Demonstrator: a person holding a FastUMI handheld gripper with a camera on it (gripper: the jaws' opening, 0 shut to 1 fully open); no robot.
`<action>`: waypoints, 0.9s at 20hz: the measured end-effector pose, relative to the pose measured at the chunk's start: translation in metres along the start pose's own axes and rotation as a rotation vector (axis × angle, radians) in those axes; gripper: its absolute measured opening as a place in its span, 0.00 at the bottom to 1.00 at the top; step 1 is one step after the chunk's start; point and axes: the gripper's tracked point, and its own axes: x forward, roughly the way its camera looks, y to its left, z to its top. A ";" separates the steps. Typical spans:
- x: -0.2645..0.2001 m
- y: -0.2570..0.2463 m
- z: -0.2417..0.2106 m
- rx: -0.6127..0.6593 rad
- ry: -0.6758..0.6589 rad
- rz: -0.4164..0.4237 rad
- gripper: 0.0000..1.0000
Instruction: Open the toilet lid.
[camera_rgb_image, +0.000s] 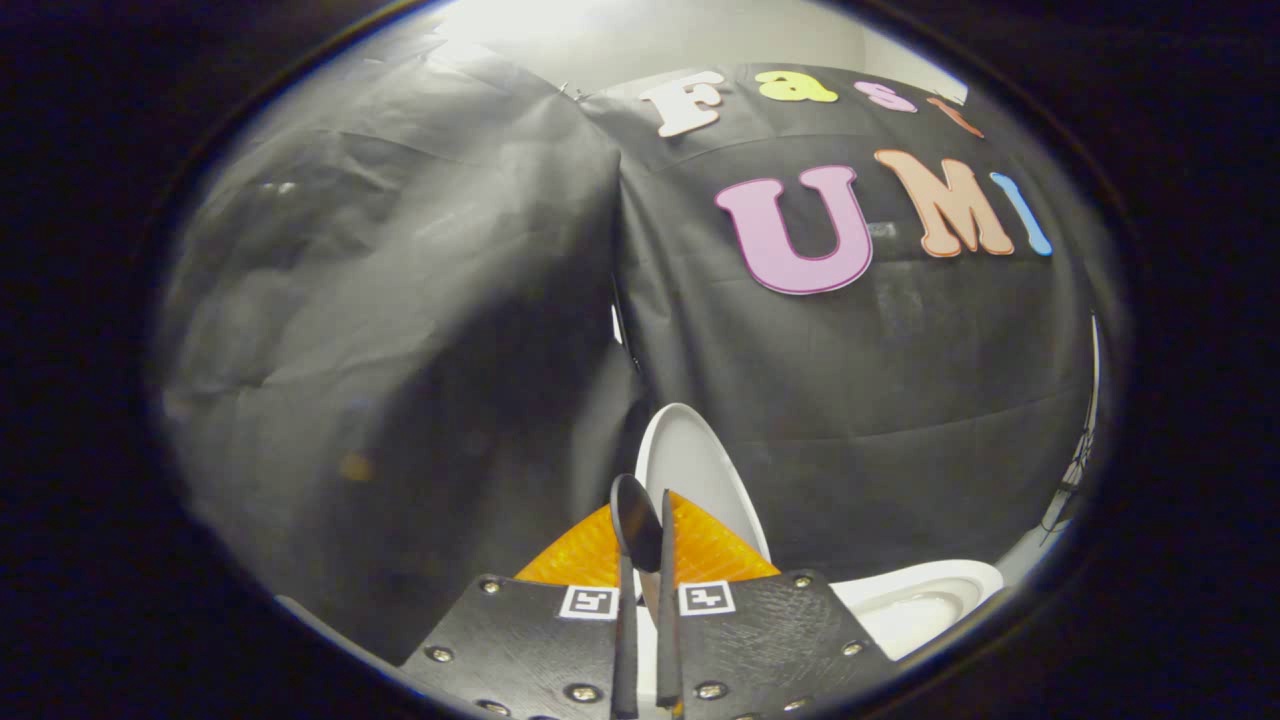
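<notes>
A: Gripper view: the toilet lid (700, 470) stands raised, nearly upright, above the toilet bowl (915, 605), leaning toward the booth wall (400, 350).

B: And the gripper (645, 540)?

A: Fingers narrow, pinching the lid's edge, seemingly to steady it.

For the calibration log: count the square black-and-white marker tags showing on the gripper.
2. One tag sits at the base of one finger, the other tag beside it on the other; the fingers are nearly closed around the raised toilet lid.
</notes>
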 end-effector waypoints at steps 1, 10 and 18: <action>-0.002 -0.002 0.005 0.009 -0.002 0.025 0.16; -0.033 -0.080 0.097 -0.106 -0.131 -0.007 0.91; -0.087 -0.245 0.128 -0.156 -0.130 -0.149 0.94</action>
